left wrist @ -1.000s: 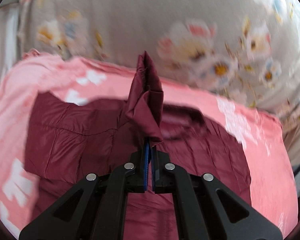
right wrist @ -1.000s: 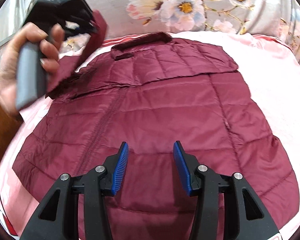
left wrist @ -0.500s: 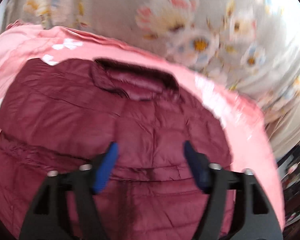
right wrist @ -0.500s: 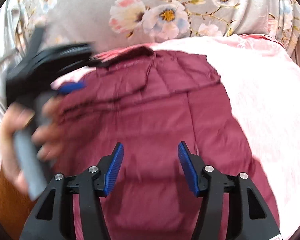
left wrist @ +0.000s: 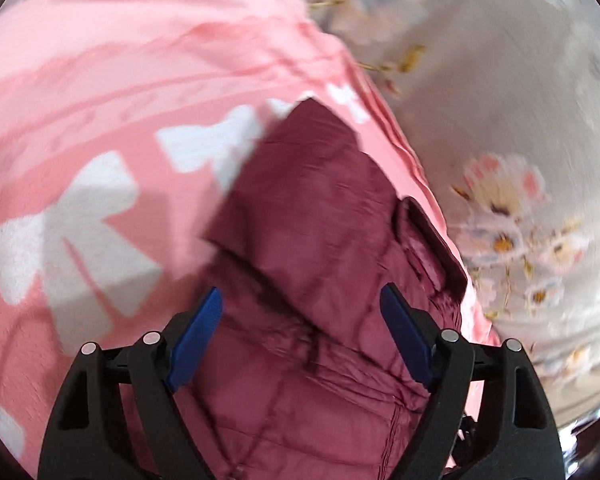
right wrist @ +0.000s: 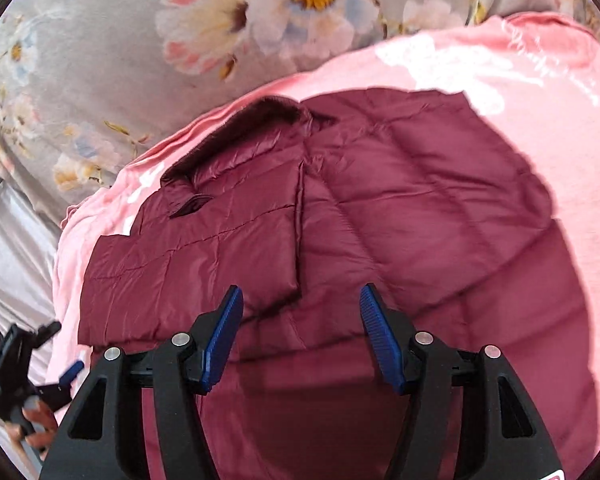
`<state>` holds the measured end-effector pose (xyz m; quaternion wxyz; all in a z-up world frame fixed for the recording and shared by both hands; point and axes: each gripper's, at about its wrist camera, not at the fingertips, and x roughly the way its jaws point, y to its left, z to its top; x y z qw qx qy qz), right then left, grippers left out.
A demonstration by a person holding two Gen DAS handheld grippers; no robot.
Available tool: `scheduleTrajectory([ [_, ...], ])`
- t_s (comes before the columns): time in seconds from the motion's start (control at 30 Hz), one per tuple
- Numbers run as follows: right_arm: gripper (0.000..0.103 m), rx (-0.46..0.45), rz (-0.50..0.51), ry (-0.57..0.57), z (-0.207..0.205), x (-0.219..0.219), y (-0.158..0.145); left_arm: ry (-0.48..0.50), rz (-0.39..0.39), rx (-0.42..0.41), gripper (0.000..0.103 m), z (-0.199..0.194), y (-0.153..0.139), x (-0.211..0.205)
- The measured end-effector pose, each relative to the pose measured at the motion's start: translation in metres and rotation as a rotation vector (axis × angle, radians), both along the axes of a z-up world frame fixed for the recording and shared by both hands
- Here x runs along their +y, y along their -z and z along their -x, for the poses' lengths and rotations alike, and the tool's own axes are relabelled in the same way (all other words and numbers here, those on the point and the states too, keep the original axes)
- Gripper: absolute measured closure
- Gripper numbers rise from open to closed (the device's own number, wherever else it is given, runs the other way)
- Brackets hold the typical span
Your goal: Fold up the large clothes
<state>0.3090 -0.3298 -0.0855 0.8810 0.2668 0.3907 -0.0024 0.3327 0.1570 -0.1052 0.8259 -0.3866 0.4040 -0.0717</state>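
The left gripper (left wrist: 300, 336), which a second ago pinched the sleeve, now stands spread and empty above the quilted maroon puffer jacket (right wrist: 380, 240). The right gripper (right wrist: 300, 340) has just been narrowing, its jaws apart with nothing between them. The released sleeve (right wrist: 188, 252) lies folded across the jacket's chest on the pink bow-printed blanket (left wrist: 100, 160). Probably the bottom hem comes next.
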Motion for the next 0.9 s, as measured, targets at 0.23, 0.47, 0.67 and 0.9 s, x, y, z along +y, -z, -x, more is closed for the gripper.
scheduleTrajectory([
  [0.23,0.100,-0.145,-0.003,-0.019,0.004,-0.004,-0.051,-0.012,0.140,0.041,0.029,-0.023,0.022,0.008],
  [0.47,0.101,-0.180,0.073,0.021,0.017,-0.032,-0.076,-0.038,0.161,0.052,0.029,-0.038,0.028,0.003],
  [0.67,0.101,-0.108,0.075,0.017,0.017,-0.040,-0.044,-0.034,0.125,0.061,0.039,-0.040,0.030,-0.006],
  [0.9,0.101,-0.159,0.060,0.036,0.025,-0.048,-0.049,-0.101,0.102,0.098,0.097,-0.045,0.036,0.016],
])
